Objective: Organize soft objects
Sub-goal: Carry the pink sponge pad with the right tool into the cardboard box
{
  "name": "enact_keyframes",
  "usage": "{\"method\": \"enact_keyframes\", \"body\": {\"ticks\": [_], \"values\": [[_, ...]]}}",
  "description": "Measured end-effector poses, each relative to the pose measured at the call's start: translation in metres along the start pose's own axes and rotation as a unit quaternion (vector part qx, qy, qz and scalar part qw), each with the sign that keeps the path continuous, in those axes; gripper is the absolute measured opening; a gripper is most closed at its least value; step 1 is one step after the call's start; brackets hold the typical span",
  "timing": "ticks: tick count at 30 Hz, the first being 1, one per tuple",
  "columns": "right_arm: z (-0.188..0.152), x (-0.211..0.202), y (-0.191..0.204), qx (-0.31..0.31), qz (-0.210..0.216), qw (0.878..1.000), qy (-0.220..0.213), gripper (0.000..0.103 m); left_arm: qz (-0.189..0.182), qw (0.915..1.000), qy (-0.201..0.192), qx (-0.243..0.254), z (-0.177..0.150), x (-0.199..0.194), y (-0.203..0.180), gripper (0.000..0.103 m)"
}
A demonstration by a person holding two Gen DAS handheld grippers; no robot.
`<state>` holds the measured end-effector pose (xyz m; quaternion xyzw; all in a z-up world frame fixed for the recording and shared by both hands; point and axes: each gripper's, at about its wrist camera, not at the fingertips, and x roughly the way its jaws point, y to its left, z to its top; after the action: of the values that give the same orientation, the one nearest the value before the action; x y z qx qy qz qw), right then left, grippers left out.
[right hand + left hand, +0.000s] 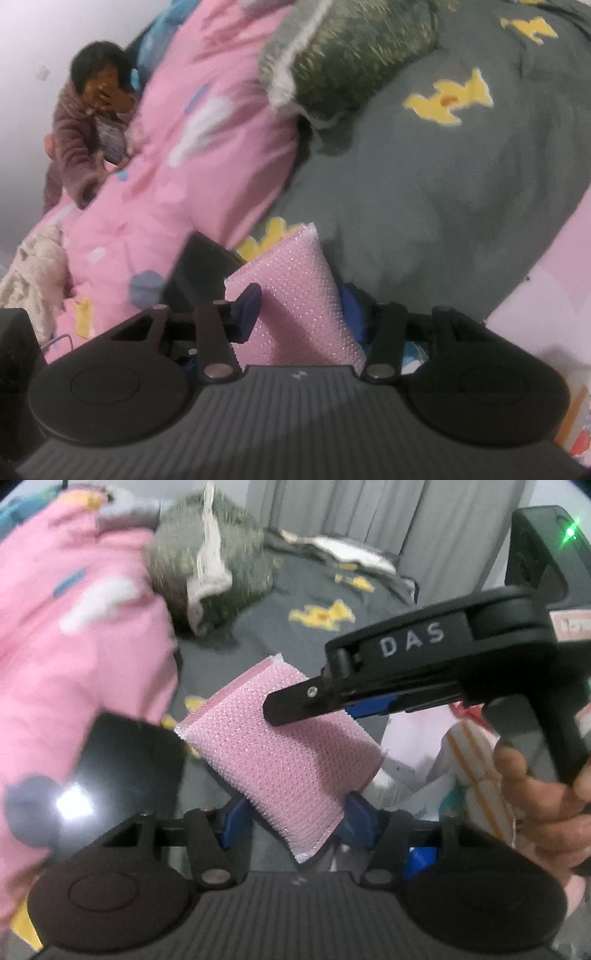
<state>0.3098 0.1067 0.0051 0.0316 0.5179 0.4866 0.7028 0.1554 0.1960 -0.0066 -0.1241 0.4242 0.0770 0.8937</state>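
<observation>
A pink bubble-wrap pouch is held up over a grey blanket with yellow figures. My left gripper is shut on the pouch's lower end, a blue pad pressing each side. My right gripper reaches in from the right, and its black finger lies across the pouch's upper edge. In the right wrist view the pouch stands creased between the two blue pads of my right gripper, which is shut on it. A hand holds the right gripper's handle.
A pink quilt is heaped at the left, with a shiny black flat object beside it. A green-grey fuzzy cushion lies behind. A person in a purple fleece sits at the far left, near a cream fluffy item.
</observation>
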Motion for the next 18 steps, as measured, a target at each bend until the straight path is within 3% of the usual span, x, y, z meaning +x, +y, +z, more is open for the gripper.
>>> {"method": "enact_keyframes", "body": {"ticks": [6,10,14,18], "values": [[0.01,-0.052,0.034,-0.02,0.013,0.998,-0.055,0.044,-0.007,0.9981,-0.055,0.029,0.016,-0.058,-0.021,0.058],[0.003,-0.114,0.052,-0.033,-0.008,0.994,-0.102,0.044,-0.042,0.9923,-0.083,0.082,0.026,-0.093,-0.063,0.059],[-0.032,-0.203,0.043,-0.015,-0.04,0.985,-0.166,0.044,-0.118,0.9788,-0.082,0.146,0.025,-0.11,-0.13,0.059],[-0.092,-0.293,0.006,0.058,-0.08,0.97,-0.22,0.044,-0.205,0.9545,-0.047,0.212,0.013,-0.109,-0.216,0.06]]}}
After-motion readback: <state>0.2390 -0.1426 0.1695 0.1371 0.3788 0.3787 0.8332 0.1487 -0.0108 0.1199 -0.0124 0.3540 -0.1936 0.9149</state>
